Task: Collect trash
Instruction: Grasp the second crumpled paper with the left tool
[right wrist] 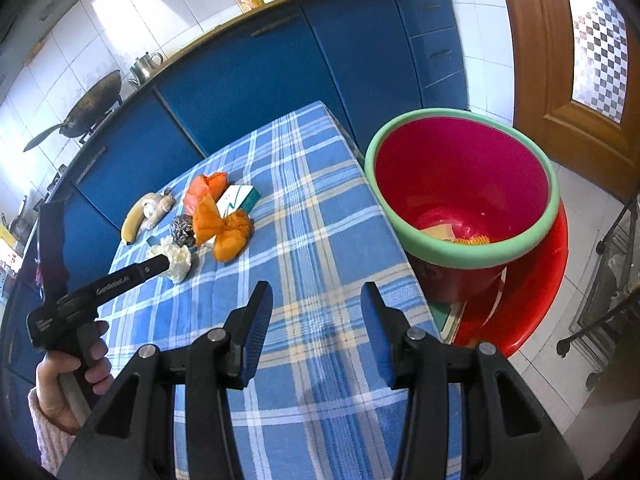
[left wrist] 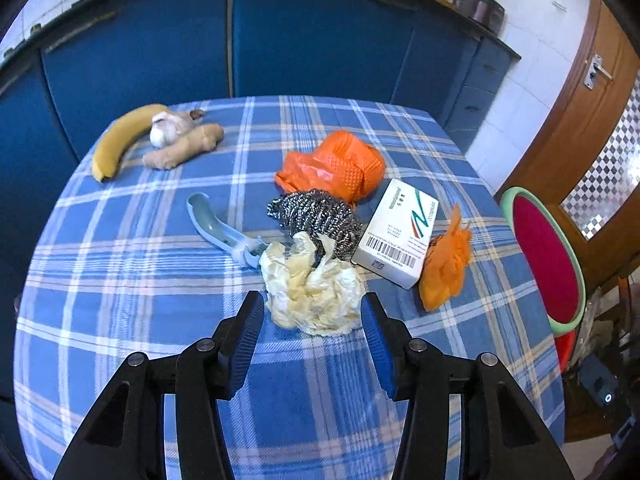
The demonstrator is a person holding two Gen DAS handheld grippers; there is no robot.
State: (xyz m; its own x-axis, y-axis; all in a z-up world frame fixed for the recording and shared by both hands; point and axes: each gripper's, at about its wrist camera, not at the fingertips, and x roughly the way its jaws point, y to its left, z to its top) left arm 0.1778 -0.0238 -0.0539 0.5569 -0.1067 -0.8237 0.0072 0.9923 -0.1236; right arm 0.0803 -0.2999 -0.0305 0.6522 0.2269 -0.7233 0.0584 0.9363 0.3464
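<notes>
Left gripper [left wrist: 312,308]: jaws spread wide, one on each side of the crumpled cream tissue wad [left wrist: 314,288], not closed on it; whether the pads touch it I cannot tell.
Right gripper [right wrist: 316,292]: jaws wide apart, nothing between them, hovering over bare checked tablecloth [right wrist: 304,184] near the table's right edge.
Tissue wad: on the cloth, nearest the left gripper, touching the steel scourer [left wrist: 316,216] behind it.
Other trash: white carton [left wrist: 398,232] just right of the scourer; a crumpled orange bag [left wrist: 334,166] behind; a small orange net [left wrist: 446,264] beside the carton's right end.
Blue handle [left wrist: 224,228]: lying left of the scourer, its end at the wad.
Food: banana [left wrist: 118,140], garlic [left wrist: 164,130] and ginger [left wrist: 184,148] grouped at the far left corner (well apart from the trash).
Bin [right wrist: 464,256]: red with green rim, beside the table's right edge; some scraps at the bottom.
Left hand [right wrist: 68,380]: grips the left gripper's handle, seen from the right wrist.
</notes>
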